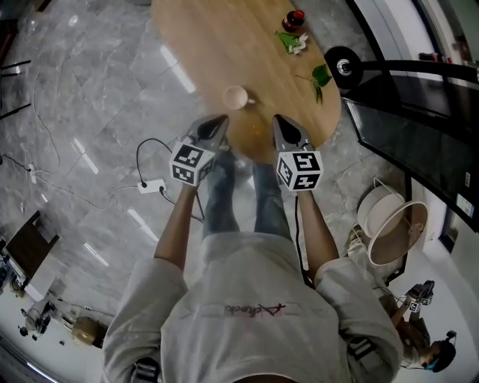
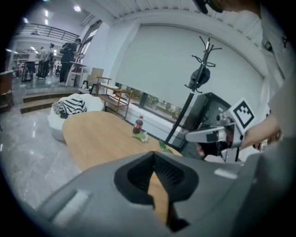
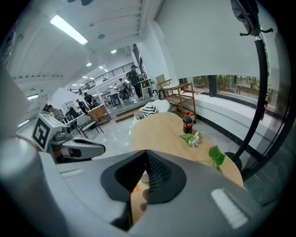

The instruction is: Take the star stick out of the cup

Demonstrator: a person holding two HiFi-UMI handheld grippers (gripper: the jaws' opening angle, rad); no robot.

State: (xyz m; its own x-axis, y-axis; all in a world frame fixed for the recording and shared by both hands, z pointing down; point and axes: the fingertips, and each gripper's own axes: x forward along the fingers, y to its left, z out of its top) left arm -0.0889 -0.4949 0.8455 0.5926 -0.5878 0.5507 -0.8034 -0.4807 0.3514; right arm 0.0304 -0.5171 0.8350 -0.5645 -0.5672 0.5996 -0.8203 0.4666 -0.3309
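Left claw (image 1: 220,120) and right claw (image 1: 278,120) hang side by side over the near edge of the oval light-wood table (image 1: 217,45). Each has its jaws pressed together at the tips, with nothing pinched between them. Through the slit of the right claw a small orange shape (image 3: 135,189) shows on the wood; I cannot tell whether that is the star stick. Just beyond the tips stands the small pale cup with a handle (image 1: 236,97), and no stick shows clearly above its rim. Farther off lie green leaf sprigs (image 1: 320,77) and a dark cola bottle with a red cap (image 1: 293,20). The step looks like the approach. Next, one claw would need to spread and come down over the cup.
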